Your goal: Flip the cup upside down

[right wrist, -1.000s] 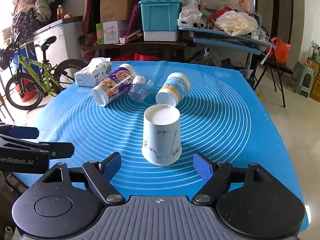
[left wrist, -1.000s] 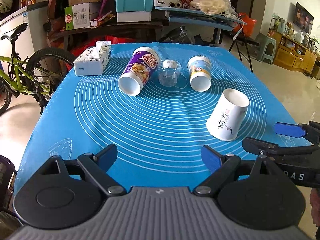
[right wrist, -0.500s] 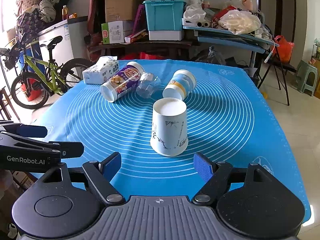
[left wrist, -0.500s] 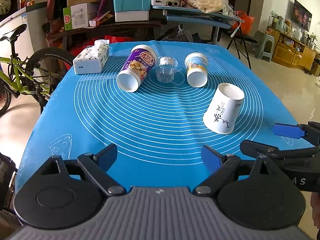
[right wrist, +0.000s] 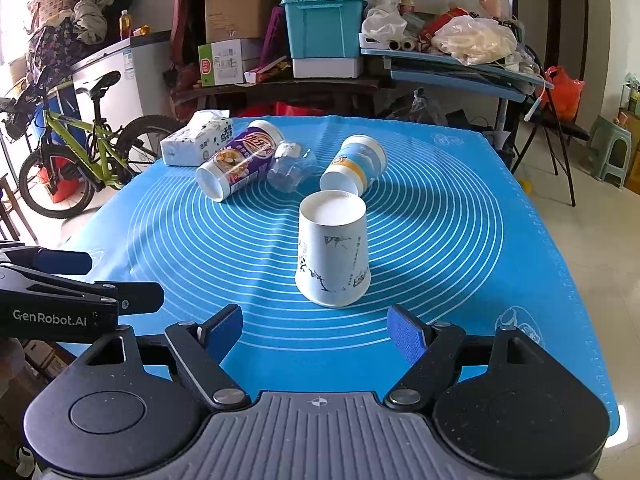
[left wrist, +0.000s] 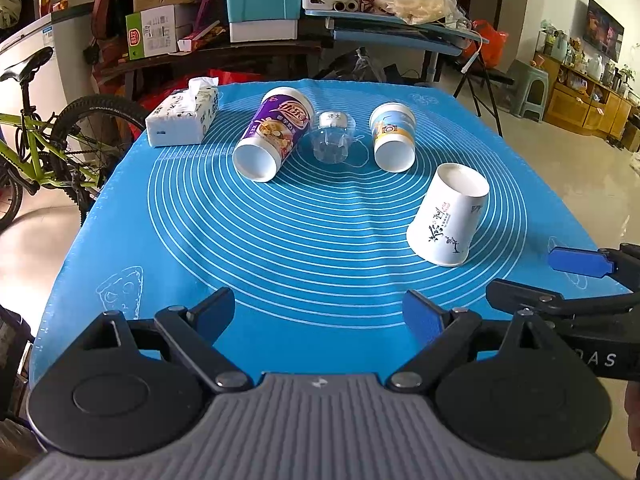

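A white paper cup with ink drawings [right wrist: 333, 250] stands upside down on the blue mat [right wrist: 440, 216], wide rim down. It also shows at the right of the left wrist view [left wrist: 448, 216]. My right gripper [right wrist: 316, 330] is open and empty, just short of the cup, apart from it. My left gripper [left wrist: 320, 314] is open and empty over the mat's near edge, left of the cup. A purple cup [left wrist: 274, 134], a clear plastic cup [left wrist: 332, 140] and a blue and white cup [left wrist: 393, 136] lie on their sides farther back.
A tissue pack [left wrist: 184, 118] lies at the mat's far left corner. A green bicycle [right wrist: 80, 152] stands left of the table. Cluttered shelves and a teal bin [right wrist: 324, 28] stand behind. The mat's right edge [right wrist: 560, 280] drops to tiled floor.
Both grippers have drawn back from the table, so the upside-down white cup and the other cups look farther away. The cup has not moved.
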